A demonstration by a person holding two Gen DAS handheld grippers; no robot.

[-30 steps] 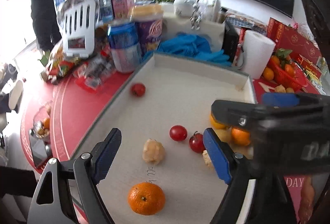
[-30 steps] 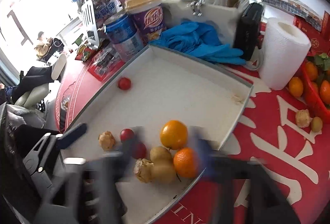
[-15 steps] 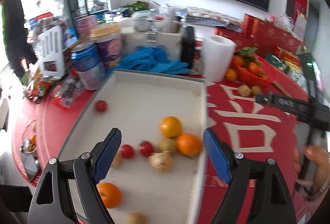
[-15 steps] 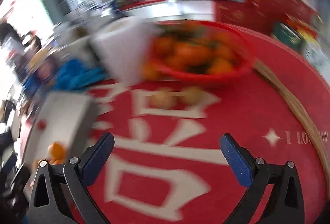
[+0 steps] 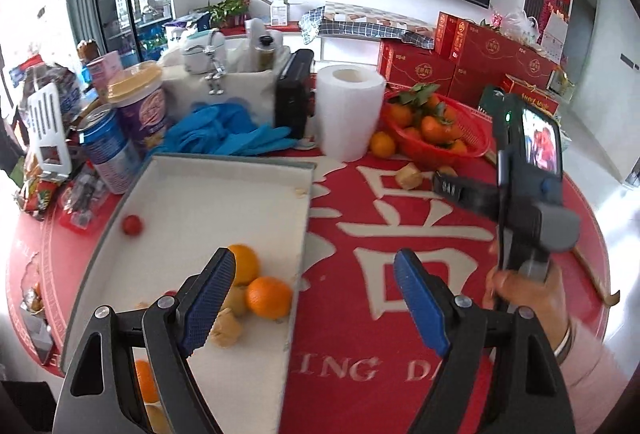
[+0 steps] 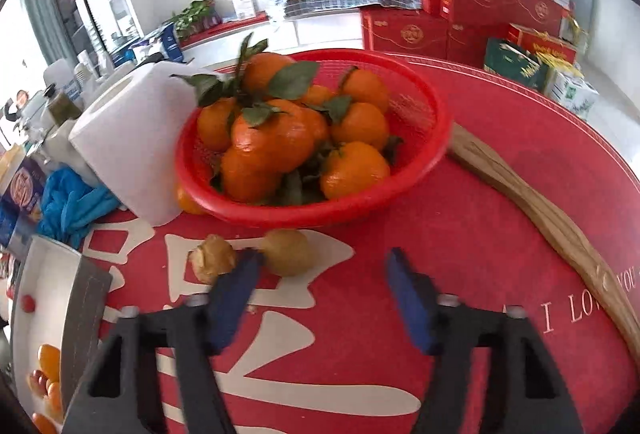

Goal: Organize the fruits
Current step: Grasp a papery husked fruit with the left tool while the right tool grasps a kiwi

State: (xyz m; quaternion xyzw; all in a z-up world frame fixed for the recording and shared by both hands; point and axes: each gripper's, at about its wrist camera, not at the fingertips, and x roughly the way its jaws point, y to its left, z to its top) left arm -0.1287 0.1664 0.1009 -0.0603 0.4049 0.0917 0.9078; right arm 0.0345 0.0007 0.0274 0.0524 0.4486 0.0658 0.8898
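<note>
A white tray (image 5: pixel 224 194) holds two oranges (image 5: pixel 268 296), a cherry tomato (image 5: pixel 132 225) and some small yellow-brown fruits (image 5: pixel 226 330). My left gripper (image 5: pixel 316 298) is open and empty above the tray's right rim. A red basket (image 6: pixel 420 154) full of leafy mandarins (image 6: pixel 272 142) stands on the red tablecloth. Two small yellow-brown fruits (image 6: pixel 288 252) lie in front of it. My right gripper (image 6: pixel 320 286) is open and empty just short of them; it also shows in the left wrist view (image 5: pixel 520 202).
A paper towel roll (image 6: pixel 128 142) stands left of the basket, with a loose mandarin (image 5: pixel 382 144) beside it. Blue gloves (image 5: pixel 228 132), cups and cans (image 5: pixel 136 114) crowd the tray's far side. A wooden stick (image 6: pixel 540 210) lies right of the basket.
My right gripper swung from over the tray to the red basket and moved close to the two small fruits. My left gripper pulled back and turned right.
</note>
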